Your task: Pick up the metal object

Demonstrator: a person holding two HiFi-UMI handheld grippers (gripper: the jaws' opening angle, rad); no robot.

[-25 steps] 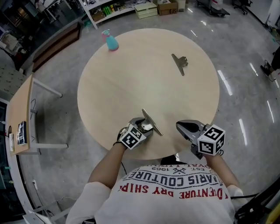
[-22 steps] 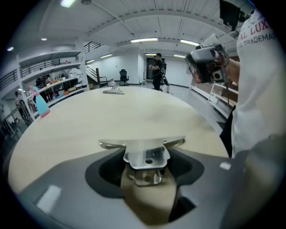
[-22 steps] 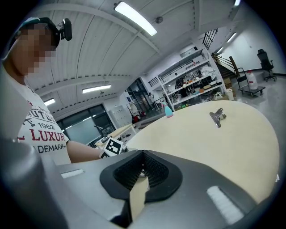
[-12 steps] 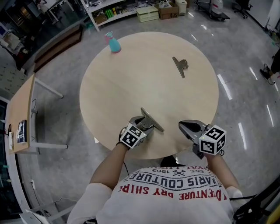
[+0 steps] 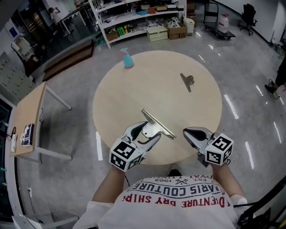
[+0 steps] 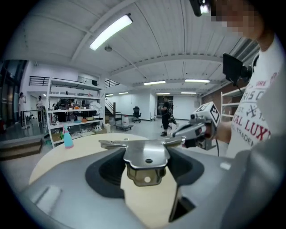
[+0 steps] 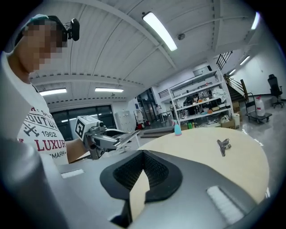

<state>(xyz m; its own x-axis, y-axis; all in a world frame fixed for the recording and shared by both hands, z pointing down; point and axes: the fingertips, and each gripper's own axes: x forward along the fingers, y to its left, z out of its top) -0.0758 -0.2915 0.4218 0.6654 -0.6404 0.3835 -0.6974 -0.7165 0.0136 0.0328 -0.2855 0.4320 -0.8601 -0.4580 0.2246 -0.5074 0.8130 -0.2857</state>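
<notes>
A large metal clip (image 5: 157, 125) with a long flat bar is held above the round wooden table (image 5: 134, 94). My left gripper (image 5: 149, 132) is shut on the clip's handle (image 6: 145, 157), which fills the gap between the jaws in the left gripper view. My right gripper (image 5: 189, 133) hovers by the table's near right edge, shut, with nothing in it (image 7: 139, 181). A second, smaller metal clip (image 5: 187, 81) lies flat on the far right of the table, also seen in the right gripper view (image 7: 222, 145).
A blue spray bottle (image 5: 128, 58) stands at the table's far edge. A small wooden side table (image 5: 27, 120) stands to the left. Shelving with boxes (image 5: 143, 13) lines the far wall. Shiny grey floor surrounds the table.
My left gripper has risen off the table with the large clip and come nearer the head camera. The right gripper has barely moved. The head view has tilted up.
</notes>
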